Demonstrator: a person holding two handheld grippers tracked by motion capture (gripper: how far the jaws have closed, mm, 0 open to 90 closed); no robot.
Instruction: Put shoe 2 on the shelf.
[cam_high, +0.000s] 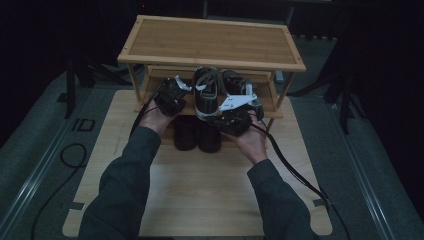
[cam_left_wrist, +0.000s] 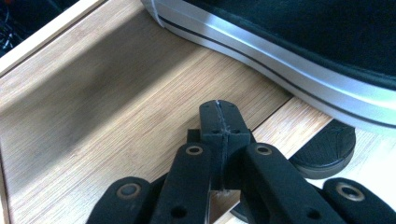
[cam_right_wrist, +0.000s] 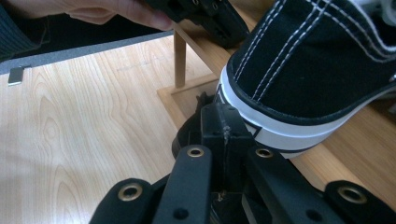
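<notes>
A black canvas sneaker (cam_high: 206, 92) with a white rubber sole is seen at the centre of the high view, resting on the middle shelf (cam_high: 267, 102) of a bamboo shoe rack (cam_high: 210, 42). A second black sneaker (cam_high: 234, 82) is placed just to its right on that shelf. In the right gripper view the sneaker (cam_right_wrist: 317, 65) takes up the upper right of the frame, its white-stitched side and white sole band overhanging the shelf edge. In the left gripper view its grey-white sole edge (cam_left_wrist: 280, 60) runs across the upper right, above the wooden shelf board (cam_left_wrist: 102, 107).

The right gripper (cam_right_wrist: 223, 123) is held at the lower centre of its own view, its jaws pressed together with nothing between them, their tips just beside the sneaker's sole; whether they touch it cannot be told. In the high view the right gripper (cam_high: 235, 117) is seen just below the sneaker, held in the right hand (cam_high: 252, 140).

The left gripper (cam_left_wrist: 219, 119) is likewise closed on nothing, its tips over the front edge of the shelf. In the high view the left gripper (cam_high: 172, 95) lies left of the sneaker, carried by the left hand (cam_high: 155, 120).

Below the shelf, a pair of dark shoes (cam_high: 196, 132) is set on the light wooden table (cam_high: 200, 195), between the two hands. Cables trail from both grippers toward the lower corners of the frame.
</notes>
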